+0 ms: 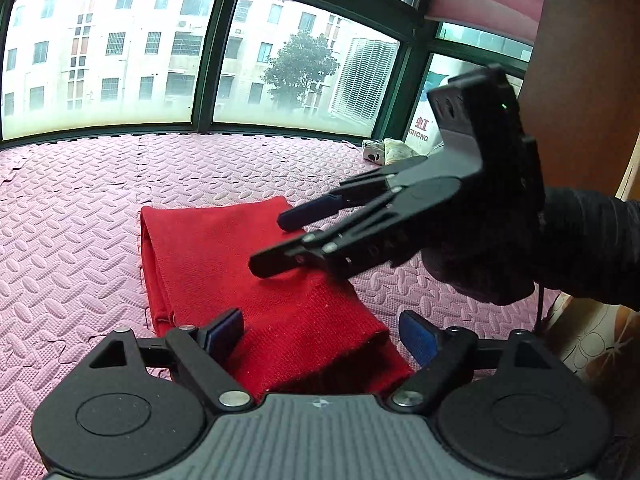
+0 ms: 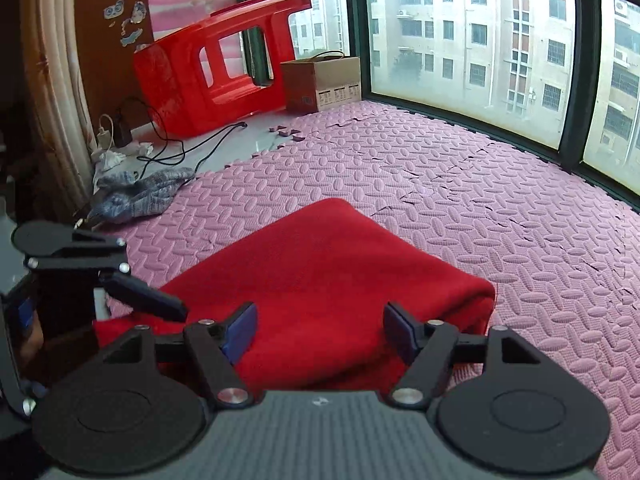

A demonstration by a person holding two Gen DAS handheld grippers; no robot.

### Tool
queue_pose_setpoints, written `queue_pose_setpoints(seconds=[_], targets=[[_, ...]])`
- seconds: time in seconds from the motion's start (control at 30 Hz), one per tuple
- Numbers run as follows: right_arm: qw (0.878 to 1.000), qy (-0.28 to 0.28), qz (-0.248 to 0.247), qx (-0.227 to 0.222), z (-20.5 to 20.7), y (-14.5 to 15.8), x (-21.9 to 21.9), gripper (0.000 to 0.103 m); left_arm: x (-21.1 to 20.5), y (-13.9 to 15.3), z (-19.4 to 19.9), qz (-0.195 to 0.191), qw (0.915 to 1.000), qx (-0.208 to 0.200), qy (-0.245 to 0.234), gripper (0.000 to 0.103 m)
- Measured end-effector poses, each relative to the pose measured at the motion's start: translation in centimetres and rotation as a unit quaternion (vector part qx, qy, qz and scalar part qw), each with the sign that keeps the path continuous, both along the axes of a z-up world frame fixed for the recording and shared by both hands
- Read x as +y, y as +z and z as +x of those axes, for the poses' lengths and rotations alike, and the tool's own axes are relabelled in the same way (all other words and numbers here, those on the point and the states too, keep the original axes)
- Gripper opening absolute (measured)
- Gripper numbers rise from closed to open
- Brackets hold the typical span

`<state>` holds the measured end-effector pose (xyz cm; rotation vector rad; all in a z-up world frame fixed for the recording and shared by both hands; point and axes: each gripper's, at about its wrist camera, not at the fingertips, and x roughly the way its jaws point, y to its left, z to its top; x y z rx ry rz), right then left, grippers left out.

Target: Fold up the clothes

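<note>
Red knit garment [image 1: 256, 280] lies on the pink foam mat [image 1: 72, 208] in a narrow, layered stack, its doubled edge showing on the side away from your right gripper [image 1: 272, 240]. It already lies folded over at least once; whether that is the finished fold or a halfway one, this moment does not settle.

Your left gripper [image 1: 322, 334] hovers with its blue-padded fingers [image 1: 418, 338] wide apart, the near end of the cloth between and just ahead of them, nothing clamped. Your right gripper reaches across over the middle of the cloth, fingers apart too; its lower fingertip looks to be touching or nearly touching the fabric, perhaps to flatten it, though the angle leaves that unclear. In the right wrist view the cloth [image 2: 328, 280] sits directly ahead of the open fingers [image 2: 240, 332], with a rounded fold beyond the right fingertip.

What kind of garment it is stays hidden by the folding. Its nearest edge is cut off behind both gripper bodies. Beyond the fingers stand a tipped red plastic stool [image 2: 216, 64], a cardboard box [image 2: 320, 84] and a grey knitted glove [image 2: 156, 192].
</note>
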<state>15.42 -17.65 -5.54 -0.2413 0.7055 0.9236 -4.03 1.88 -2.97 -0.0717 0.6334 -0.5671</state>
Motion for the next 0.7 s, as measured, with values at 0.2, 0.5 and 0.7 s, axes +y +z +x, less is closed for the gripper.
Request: queue_pose_setpoints(seconds=[0.2,0.5,0.7], targets=[[0.999,-0.017,0.029,0.008,0.7,0.5,-1.0,0.071,-0.1,0.2,-0.7,0.012,0.9999,-0.009,-0.006,0.087],[0.997,-0.043,0.047,0.042,3.5,0.3,-1.7,0.077,1.8,0.7,-3.3,0.024,0.9995,-0.014,0.015,0.094],[0.994,-0.06,0.027,0.09,7.5,-1.0,-1.2,0.077,1.0,-1.4,-3.2,0.072,0.9971,0.015,0.019,0.094]])
